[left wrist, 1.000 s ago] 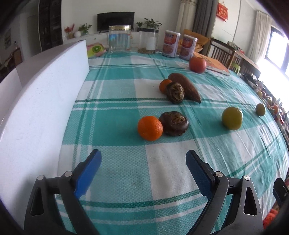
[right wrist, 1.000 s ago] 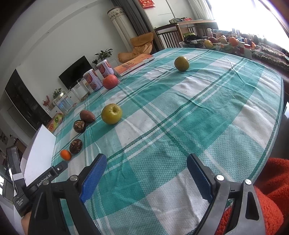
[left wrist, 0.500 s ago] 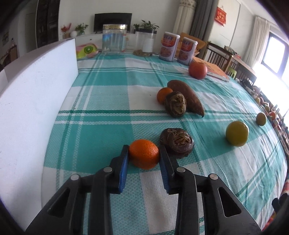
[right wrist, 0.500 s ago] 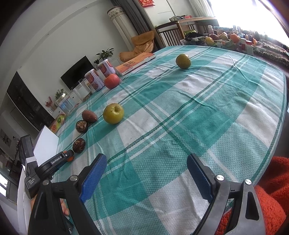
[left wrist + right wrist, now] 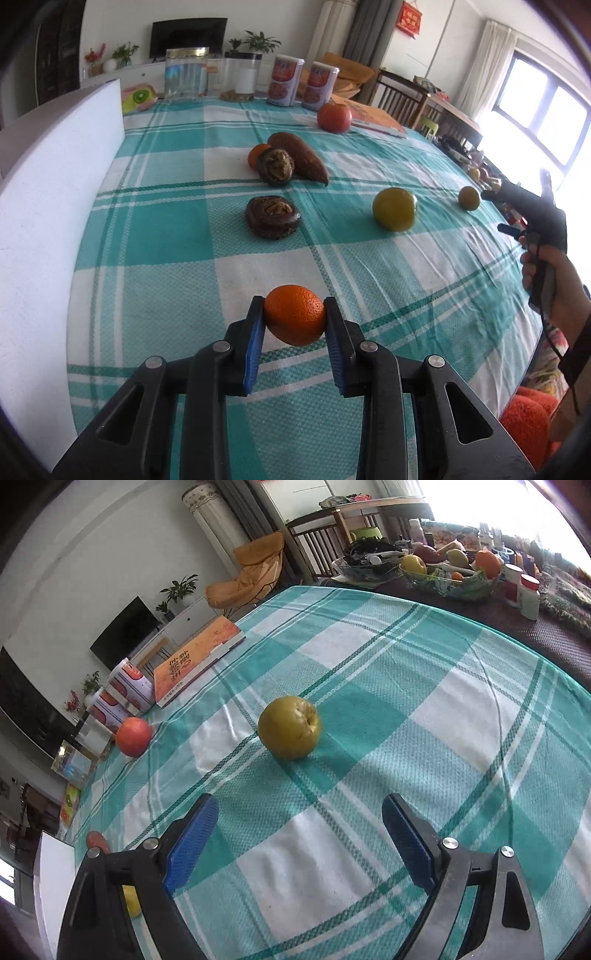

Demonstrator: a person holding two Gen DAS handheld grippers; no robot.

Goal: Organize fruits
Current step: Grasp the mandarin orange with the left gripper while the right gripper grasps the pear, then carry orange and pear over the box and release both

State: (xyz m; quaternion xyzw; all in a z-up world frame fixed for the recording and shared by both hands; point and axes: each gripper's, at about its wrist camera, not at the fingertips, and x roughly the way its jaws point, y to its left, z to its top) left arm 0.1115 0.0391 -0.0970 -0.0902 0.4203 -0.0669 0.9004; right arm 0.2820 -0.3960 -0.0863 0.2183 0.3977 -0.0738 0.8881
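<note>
With my left gripper [image 5: 294,320] clamped on the orange [image 5: 294,314] just above the checked tablecloth [image 5: 155,236], I'd lift gently without squeezing harder, while my right gripper [image 5: 299,843], jaws wide and empty, lines up squarely on the yellow-green apple [image 5: 289,726] ahead.

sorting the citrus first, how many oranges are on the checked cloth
2. One orange is gripped in the left claw near the front edge; a smaller orange sits half hidden behind the dark fruit further back. Others may be hidden.
</note>
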